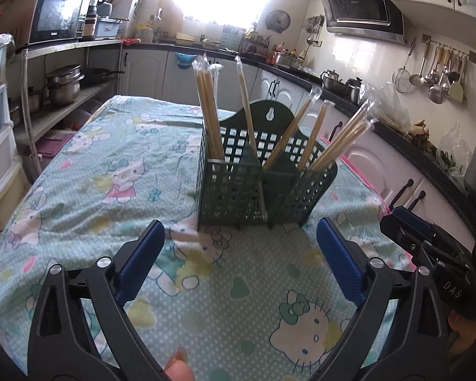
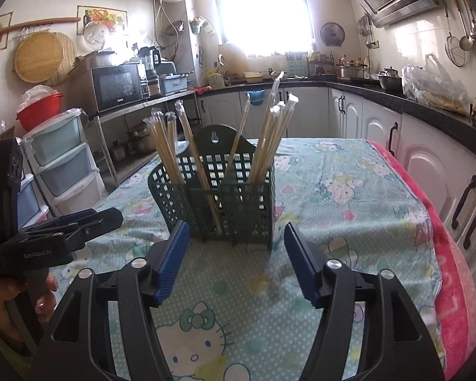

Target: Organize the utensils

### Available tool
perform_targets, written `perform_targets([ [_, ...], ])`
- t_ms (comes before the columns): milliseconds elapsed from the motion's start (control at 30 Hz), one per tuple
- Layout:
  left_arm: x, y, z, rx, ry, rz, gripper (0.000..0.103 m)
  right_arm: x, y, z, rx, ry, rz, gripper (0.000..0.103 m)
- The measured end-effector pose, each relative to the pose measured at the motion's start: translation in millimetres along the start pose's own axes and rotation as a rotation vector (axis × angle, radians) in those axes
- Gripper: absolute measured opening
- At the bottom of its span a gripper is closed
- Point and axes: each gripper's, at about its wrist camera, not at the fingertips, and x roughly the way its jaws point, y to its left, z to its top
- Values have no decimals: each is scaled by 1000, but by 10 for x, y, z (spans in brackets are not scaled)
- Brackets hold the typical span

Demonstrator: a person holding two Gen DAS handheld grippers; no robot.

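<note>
Straight ahead of both open, empty grippers stands the green basket (image 1: 263, 187) on the tablecloth (image 1: 111, 171), with wrapped chopsticks (image 1: 209, 108) poking up and leaning outward. Neither the left gripper (image 1: 241, 247) nor the right gripper (image 2: 234, 254) touches it; both look about equally near, side by side

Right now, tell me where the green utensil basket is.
The green utensil basket stands on the cartoon-print tablecloth, centred in both wrist views, just beyond the open left gripper, with wrapped chopsticks in it.
</note>
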Motion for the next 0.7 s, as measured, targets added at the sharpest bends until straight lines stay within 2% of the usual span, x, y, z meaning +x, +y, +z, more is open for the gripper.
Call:
perform_targets([
  [67,10,-8,-51,-3,8,-1,92,8,-5,-45,-2,8,-4,67],
  [267,58,-1,-211,-4,18,-3,92,50,-29,-169,5,28,-12,72],
  [533,101,8,-350,5,-4,4,92,66,-25,-296,-5,16,-39,83],
  [700,72,-10,-389,22,-46,7,92,49,-43,-347,5,-15,-59,90],
])
